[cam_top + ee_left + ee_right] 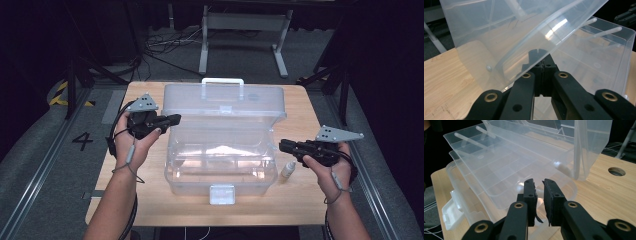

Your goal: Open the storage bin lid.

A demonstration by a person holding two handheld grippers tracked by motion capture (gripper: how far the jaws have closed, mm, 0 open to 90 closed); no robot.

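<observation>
Nearest, left gripper point(172, 119), black jaws closed at raised lid point(225, 100) of clear plastic storage box point(220, 165); right gripper point(283, 145), jaws slightly parted, at box's right rim, on wooden desk point(300, 205).

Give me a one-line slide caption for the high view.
Two handheld grippers, left and right, flank an open clear plastic organizer box on a wooden table.

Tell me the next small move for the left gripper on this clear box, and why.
Probably keep tilting the lid back. The left gripper looks shut on the lid's side edge, and the lid stands raised over the open clear box. The right gripper waits slightly open by the box's other side, near a small bottle.
</observation>
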